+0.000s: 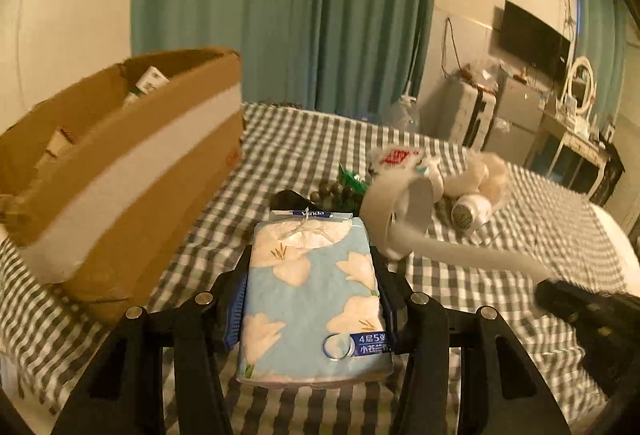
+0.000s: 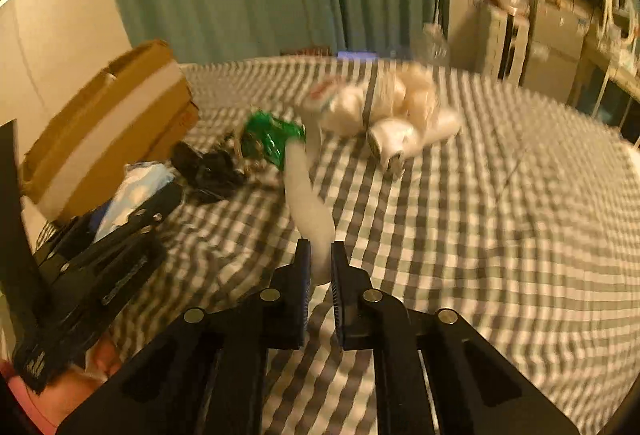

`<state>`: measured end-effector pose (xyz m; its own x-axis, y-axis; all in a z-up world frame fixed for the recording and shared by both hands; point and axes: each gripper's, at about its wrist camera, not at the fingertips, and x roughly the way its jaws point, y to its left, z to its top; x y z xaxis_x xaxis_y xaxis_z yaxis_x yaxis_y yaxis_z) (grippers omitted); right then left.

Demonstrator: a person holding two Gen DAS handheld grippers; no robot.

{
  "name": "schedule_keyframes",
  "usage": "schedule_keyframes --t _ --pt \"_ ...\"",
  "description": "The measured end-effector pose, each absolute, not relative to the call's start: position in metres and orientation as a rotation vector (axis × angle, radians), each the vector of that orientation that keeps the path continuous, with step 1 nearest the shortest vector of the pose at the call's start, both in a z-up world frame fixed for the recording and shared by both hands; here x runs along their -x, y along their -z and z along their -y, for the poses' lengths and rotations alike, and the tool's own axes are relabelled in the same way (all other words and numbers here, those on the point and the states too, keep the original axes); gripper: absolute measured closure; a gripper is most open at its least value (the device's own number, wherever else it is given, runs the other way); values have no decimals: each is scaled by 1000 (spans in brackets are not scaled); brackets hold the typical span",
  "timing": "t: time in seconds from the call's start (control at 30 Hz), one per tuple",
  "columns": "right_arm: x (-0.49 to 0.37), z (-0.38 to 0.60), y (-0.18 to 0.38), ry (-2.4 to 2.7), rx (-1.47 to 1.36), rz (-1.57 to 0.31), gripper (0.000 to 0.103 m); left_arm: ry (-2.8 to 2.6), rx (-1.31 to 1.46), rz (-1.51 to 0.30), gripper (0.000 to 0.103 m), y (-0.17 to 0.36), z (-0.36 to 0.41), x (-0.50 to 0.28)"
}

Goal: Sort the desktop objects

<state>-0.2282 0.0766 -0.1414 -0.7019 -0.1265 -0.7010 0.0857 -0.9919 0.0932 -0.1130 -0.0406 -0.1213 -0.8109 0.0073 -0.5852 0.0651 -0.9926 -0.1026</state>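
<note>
Left hand-held gripper (image 1: 312, 275) pinches a blue floral tissue pack (image 1: 314, 299) between its pads, raised above the checked bed (image 1: 500, 243) — cardboard box (image 1: 120, 163) just to its left. Right hand-held gripper (image 2: 320, 267) is pressed together on a white strap (image 2: 308, 195) that trails off toward the far clutter: green packet (image 2: 268, 139), black item (image 2: 208, 167), white bagged bundle (image 2: 392, 111) — all mid-bed, blurred.
</note>
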Motion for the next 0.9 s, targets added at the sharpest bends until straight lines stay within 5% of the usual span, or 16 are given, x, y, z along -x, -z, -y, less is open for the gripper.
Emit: schedule_keyframes --t 0.53,0.9 --pt "154 -66 51 2974 -895 103 94 3065 -959 -305 50 29 65 63" --pt "151 -19 -20 2905 -718 29 94 3111 -869 -138 50 -42 105 60"
